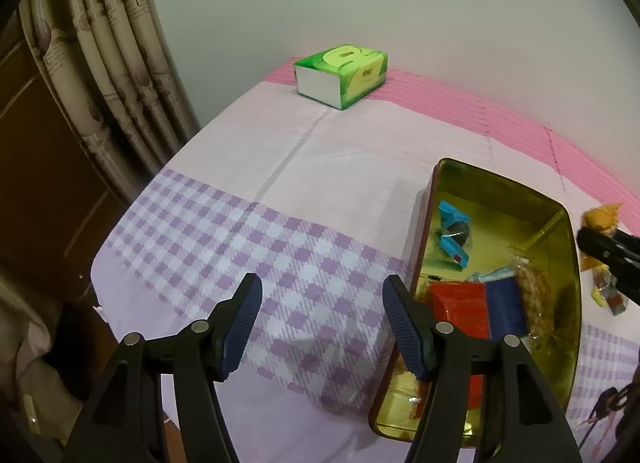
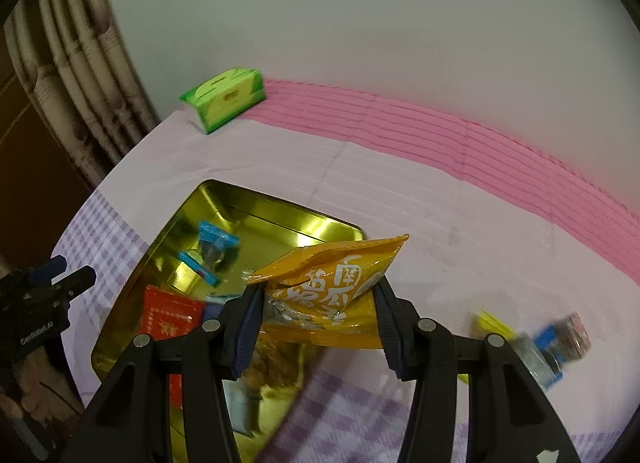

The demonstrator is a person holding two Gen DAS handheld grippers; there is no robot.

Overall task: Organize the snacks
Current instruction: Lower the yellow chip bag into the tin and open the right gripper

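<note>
A gold tin (image 1: 568, 271) (image 2: 188, 207) lies open on the cloth-covered table. It holds a red packet (image 1: 460, 311) (image 2: 168, 317), a dark blue packet (image 1: 504, 307), a blue-ended wrapped sweet (image 1: 454, 233) (image 2: 210, 251) and a clear bag of brown snacks (image 1: 536, 295). My right gripper (image 2: 318, 323) is shut on a yellow snack bag (image 2: 328, 287), held above the tin's right edge. The same right gripper (image 1: 600, 247) shows at the far right in the left wrist view. My left gripper (image 1: 322, 327) is open over the checked cloth, left of the tin, with nothing between its fingers.
A green tissue pack (image 1: 342, 77) (image 2: 224, 99) sits at the table's far corner by the wall. Small wrapped snacks (image 2: 556, 343) (image 1: 612, 299) lie on the cloth right of the tin. Curtains (image 1: 104, 63) hang at the left, beyond the table's edge.
</note>
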